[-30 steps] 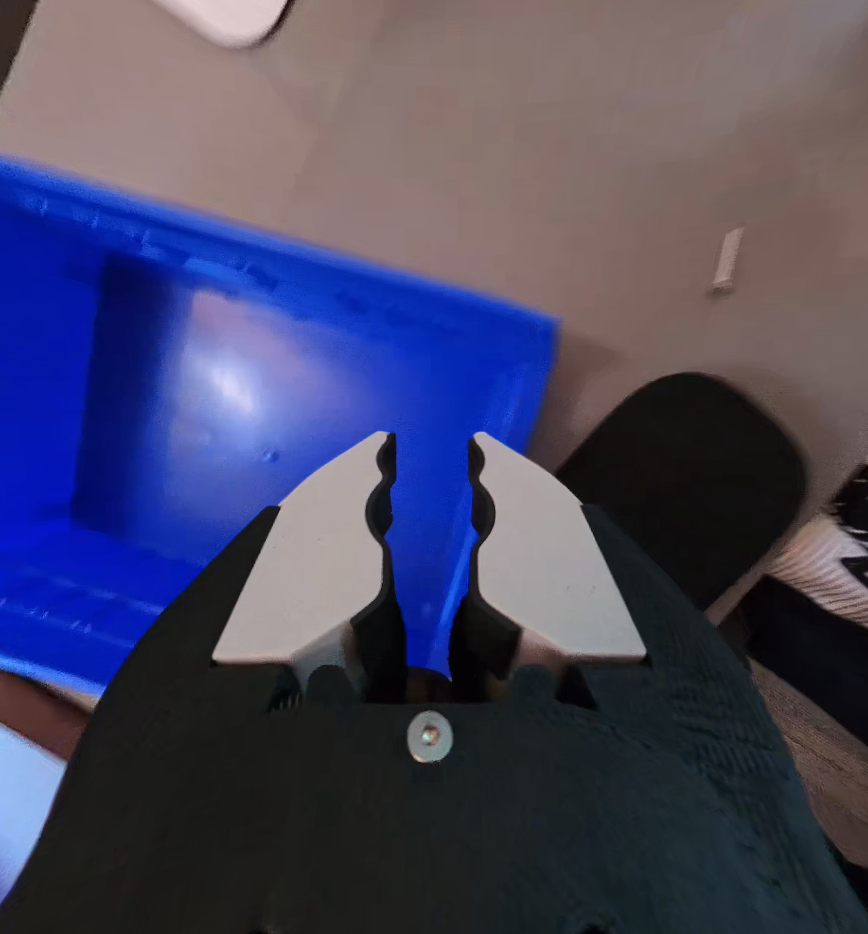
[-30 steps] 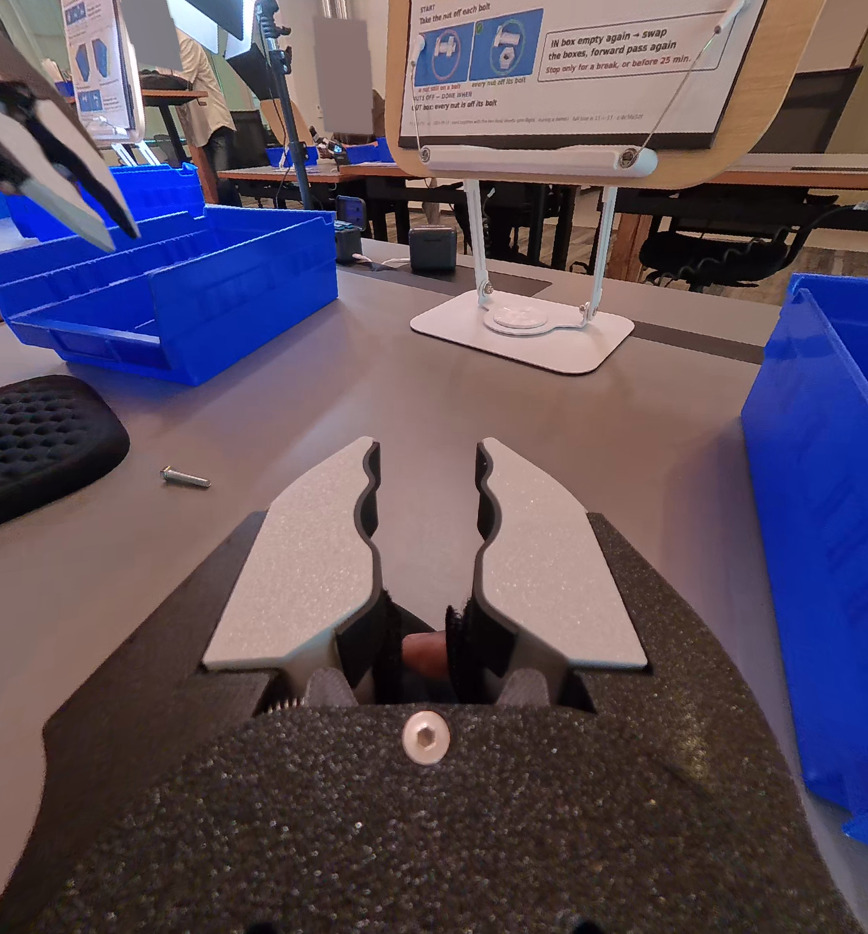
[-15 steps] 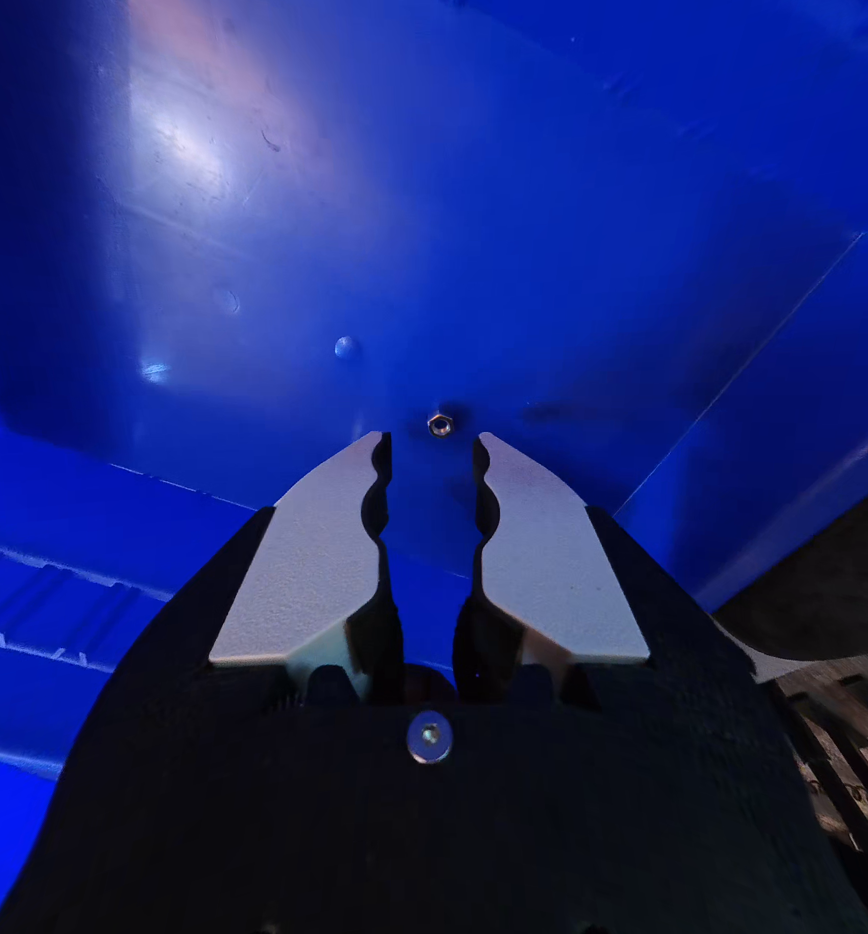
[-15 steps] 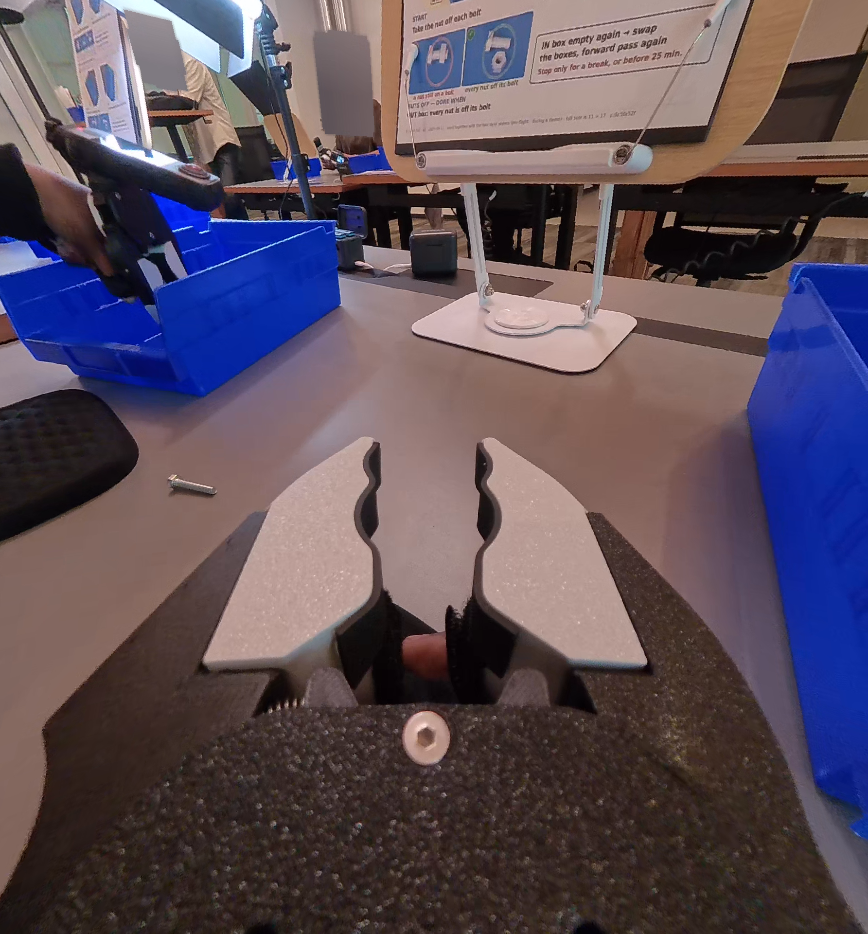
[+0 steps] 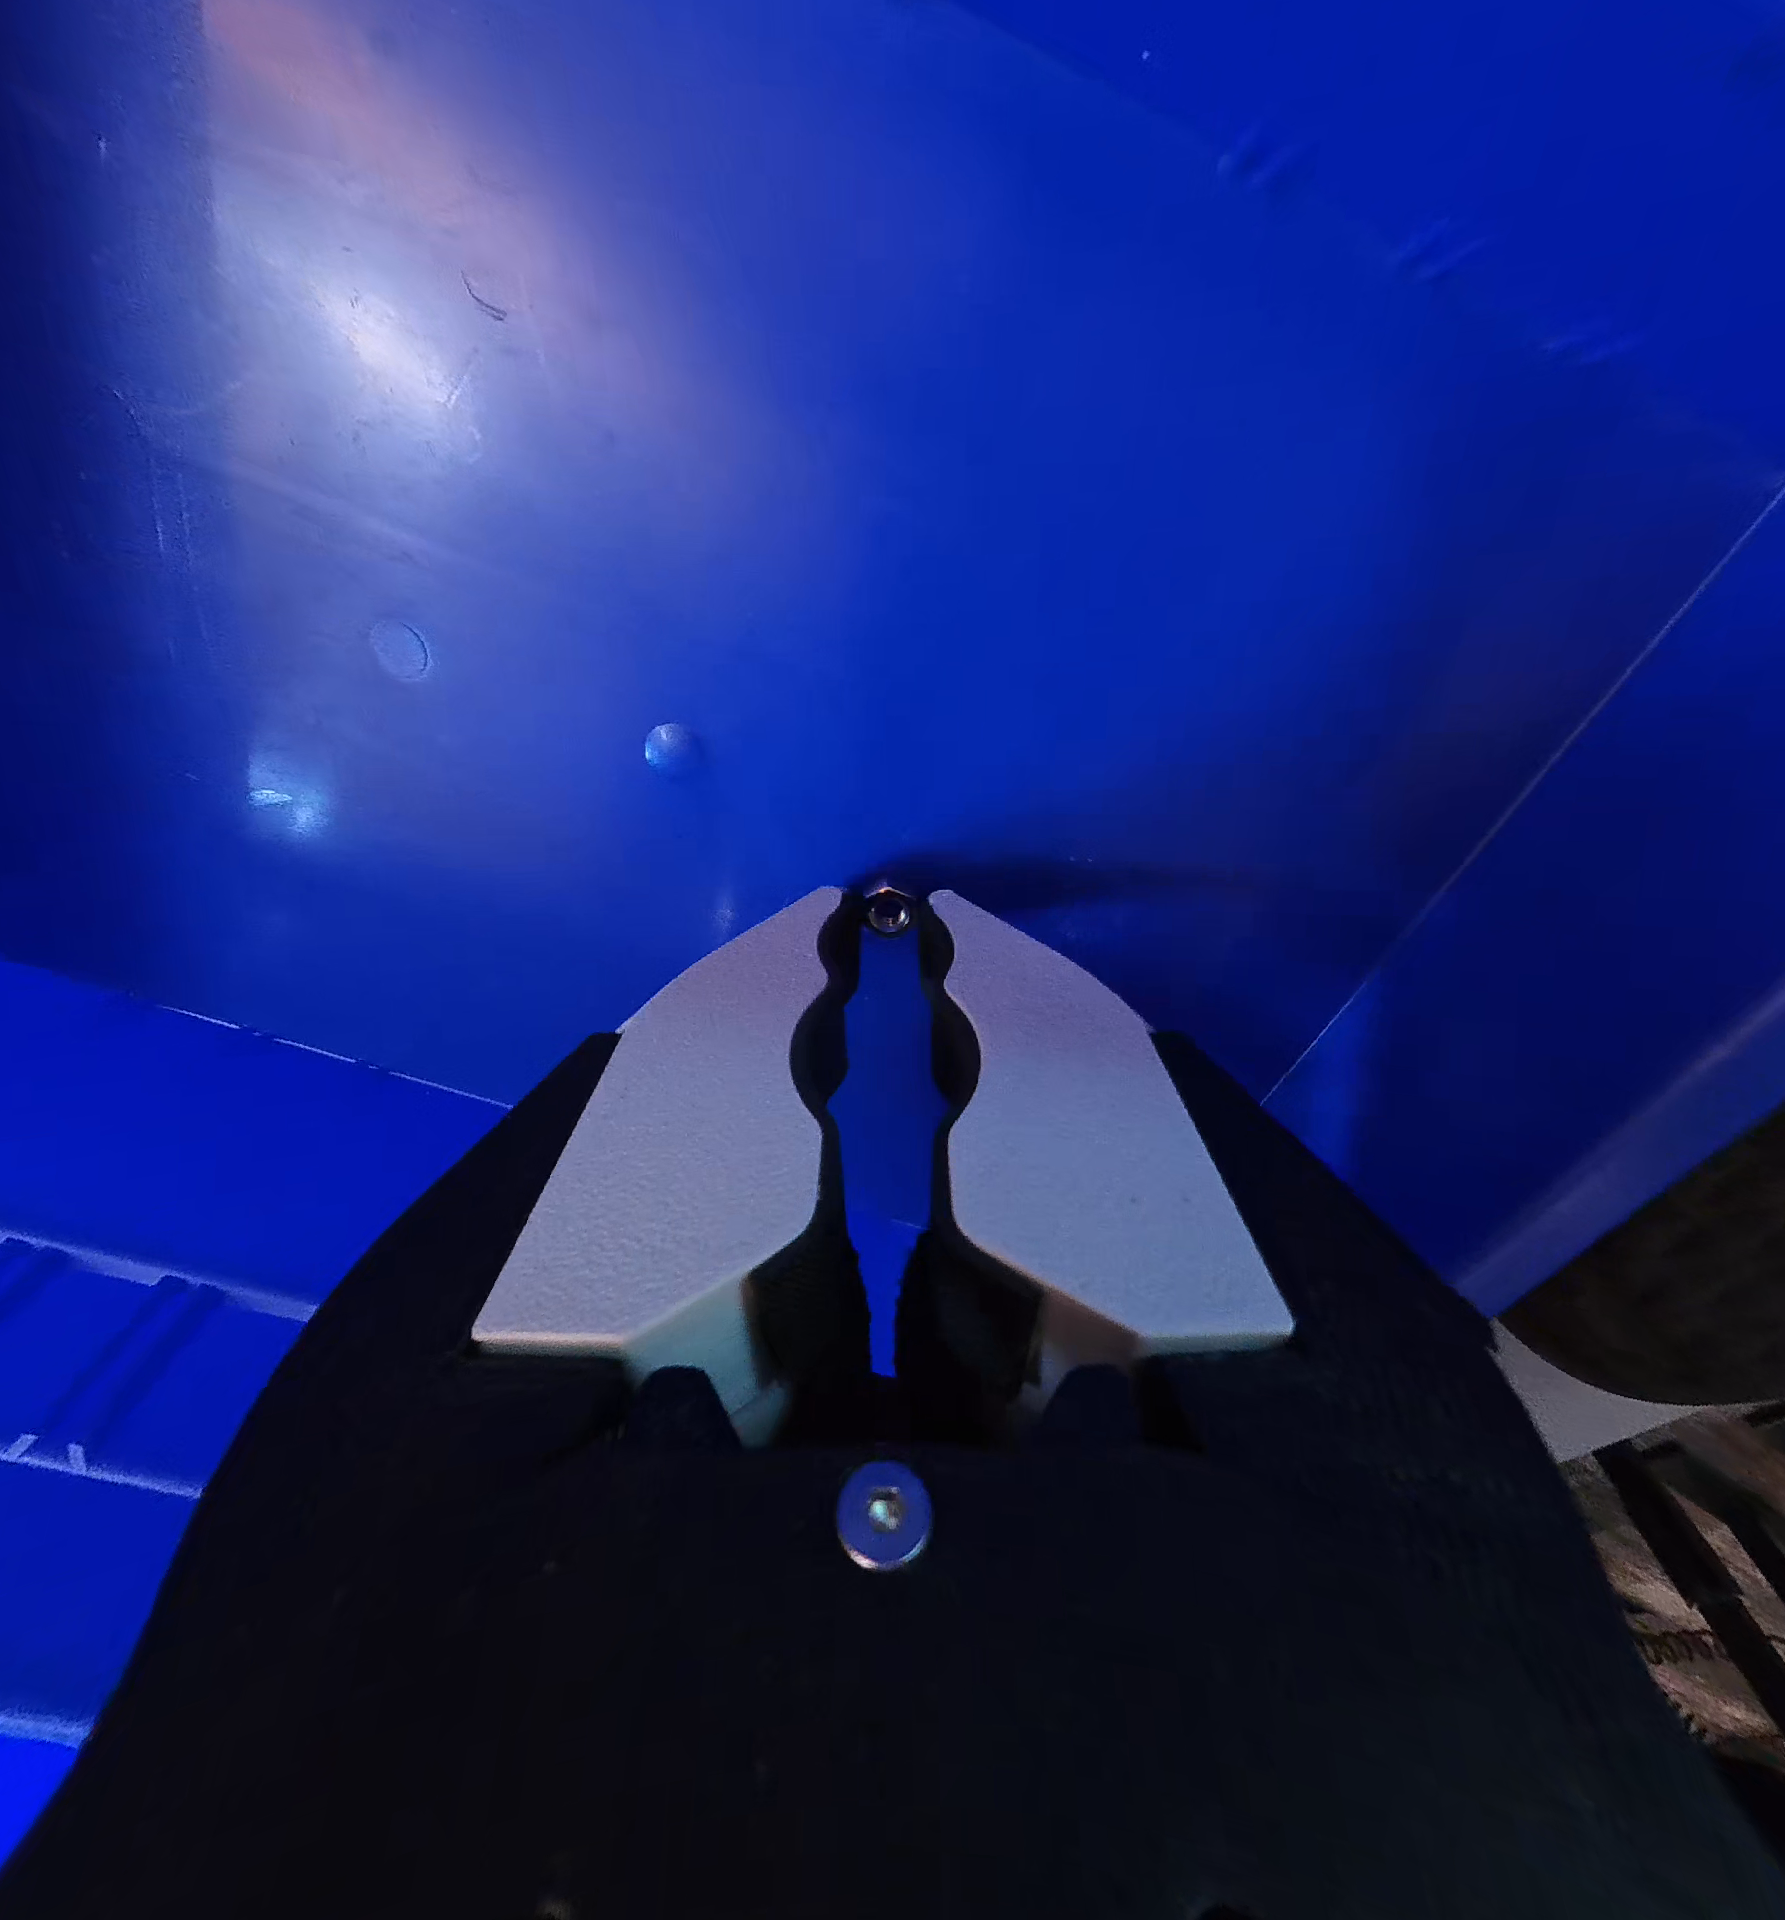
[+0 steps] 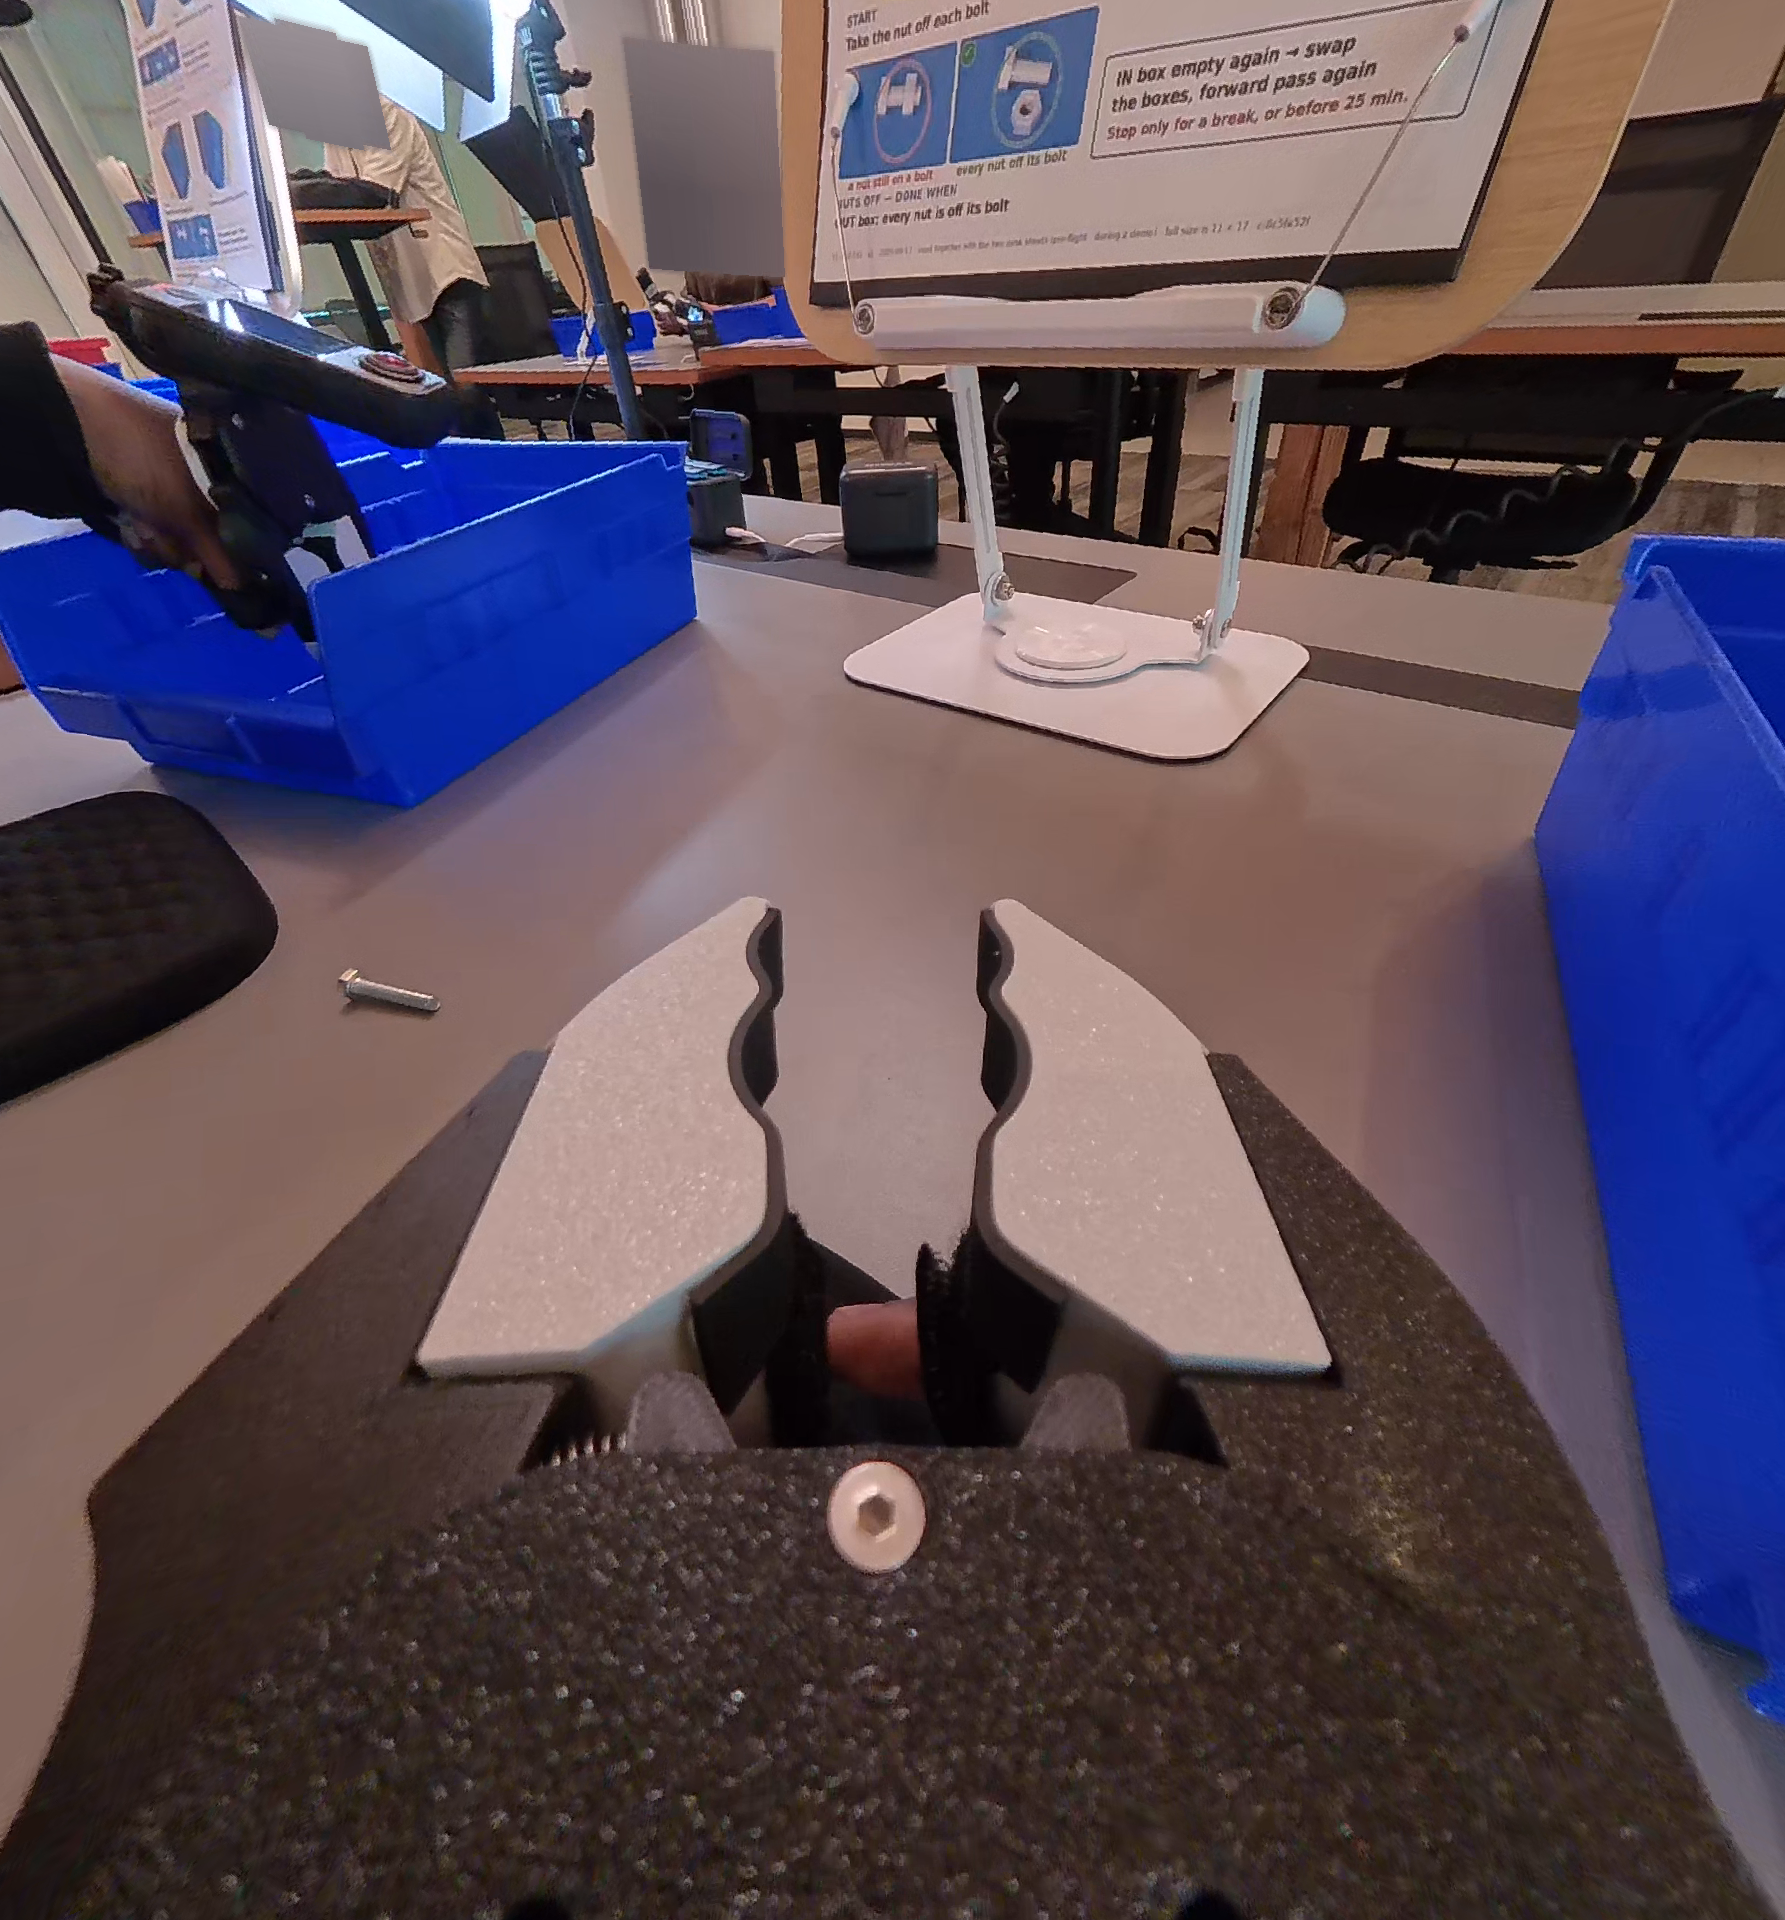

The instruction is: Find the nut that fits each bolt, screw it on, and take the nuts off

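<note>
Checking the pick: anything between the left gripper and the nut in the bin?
Nothing visible. The nut sits on the bare floor of the blue bin, right between the tips of the left gripper, whose jaws have closed in on it.

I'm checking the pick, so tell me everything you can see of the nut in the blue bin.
The nut is small, silvery metal and hexagonal, its dark bore facing the camera. It lies on the blue bin floor, pinched between the tips of the left gripper, whose jaws have narrowed onto it. Nothing else touches it.

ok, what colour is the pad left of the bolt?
Black, dimpled pad; the right wrist view shows it best.
</note>
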A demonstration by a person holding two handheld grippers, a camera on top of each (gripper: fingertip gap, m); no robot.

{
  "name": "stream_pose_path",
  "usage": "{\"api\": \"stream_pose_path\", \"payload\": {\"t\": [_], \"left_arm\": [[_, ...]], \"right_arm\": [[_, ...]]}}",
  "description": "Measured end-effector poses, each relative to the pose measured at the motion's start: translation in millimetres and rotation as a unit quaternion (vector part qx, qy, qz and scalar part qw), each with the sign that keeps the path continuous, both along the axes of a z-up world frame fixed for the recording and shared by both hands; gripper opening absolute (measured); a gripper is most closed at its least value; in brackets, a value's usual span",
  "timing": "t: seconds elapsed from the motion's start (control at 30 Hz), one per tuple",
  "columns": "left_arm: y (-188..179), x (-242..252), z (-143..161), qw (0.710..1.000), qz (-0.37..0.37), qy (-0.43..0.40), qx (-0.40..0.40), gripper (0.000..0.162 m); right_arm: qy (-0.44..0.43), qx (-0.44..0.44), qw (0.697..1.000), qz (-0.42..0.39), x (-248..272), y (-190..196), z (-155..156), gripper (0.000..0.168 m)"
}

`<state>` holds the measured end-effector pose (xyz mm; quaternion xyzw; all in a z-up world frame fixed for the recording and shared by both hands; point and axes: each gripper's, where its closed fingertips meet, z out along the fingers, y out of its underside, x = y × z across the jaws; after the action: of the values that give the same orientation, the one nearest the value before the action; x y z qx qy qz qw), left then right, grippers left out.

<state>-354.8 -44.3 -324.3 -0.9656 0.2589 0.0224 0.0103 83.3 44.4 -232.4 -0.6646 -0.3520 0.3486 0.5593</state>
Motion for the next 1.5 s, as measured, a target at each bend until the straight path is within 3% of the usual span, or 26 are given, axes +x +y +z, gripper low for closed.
{"api": "stream_pose_path", "payload": {"t": [0.1,0.27,0.37,0.47,0.57,0.7,0.97,1.33,1.5], "left_arm": [[3.7,-0.5,13.2,1.000,0.001,0.005,0.023,0.011],[17.8,30.7,81.7,0.990,-0.028,-0.009,0.137,0.011],[17.3,81.7,122.6,0.975,-0.083,-0.048,0.200,0.010],[5.1,153.3,140.2,0.955,-0.170,-0.095,0.224,0.010],[-12.8,222.5,126.2,0.936,-0.259,-0.119,0.208,0.011],[-28.7,283.6,79.2,0.921,-0.333,-0.129,0.156,0.010],[-35.4,315.6,10.8,0.921,-0.365,-0.115,0.070,0.010],[-39.4,320.4,-3.5,0.921,-0.371,-0.108,0.054,0.016],[-36.8,310.2,9.0,0.933,-0.323,-0.123,0.097,0.023]], "right_arm": [[0.003,-0.001,1.000,0.000,0.6,0.2,0.6,0.036],[0.001,-0.005,1.000,0.001,0.0,0.5,-0.7,0.036],[-0.003,-0.003,1.000,0.001,-0.7,0.3,-1.5,0.036],[-0.006,-0.002,1.000,0.001,-1.1,0.1,-1.8,0.036],[-0.006,0.000,1.000,0.001,-1.2,-0.2,-1.8,0.036],[-0.004,0.003,1.000,0.002,-0.9,-0.9,-0.7,0.036],[0.000,0.003,1.000,0.001,-0.4,-0.8,0.1,0.035],[0.004,0.002,1.000,0.001,0.4,-0.4,0.9,0.035],[0.006,0.004,1.000,0.001,0.8,-0.6,1.7,0.035]]}}
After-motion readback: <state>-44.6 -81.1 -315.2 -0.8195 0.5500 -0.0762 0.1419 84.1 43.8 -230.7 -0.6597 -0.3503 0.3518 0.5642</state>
